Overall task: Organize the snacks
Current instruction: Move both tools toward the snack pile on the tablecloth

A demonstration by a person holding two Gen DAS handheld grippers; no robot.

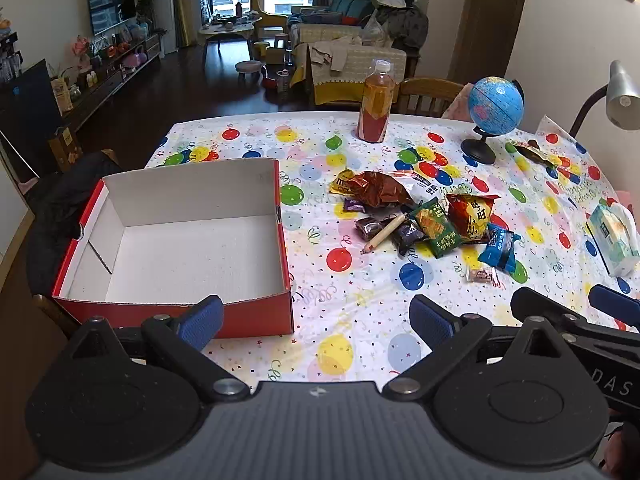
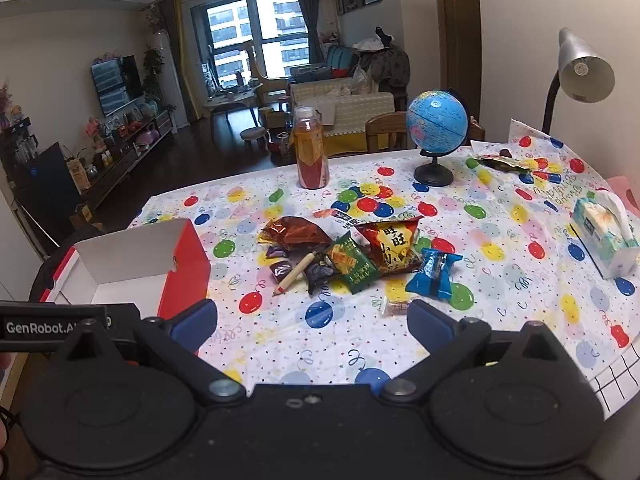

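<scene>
Both grippers hang wide open and empty, probably poised to start: left gripper [image 1: 316,316] low centre beside the box [image 1: 256,312], right gripper [image 2: 312,320] facing the snacks [image 2: 360,260] mid-frame. Left view shows the box's bare inside; right view shows only its corner.

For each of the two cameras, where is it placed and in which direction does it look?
Left wrist view: sits on the left gripper, tilted down at the red box; its open fingers show.
Right wrist view: sits on the right gripper, tilted down at the snack pile; its open fingers show.
Shared: box, snacks, pencil, bottle, globe.
</scene>
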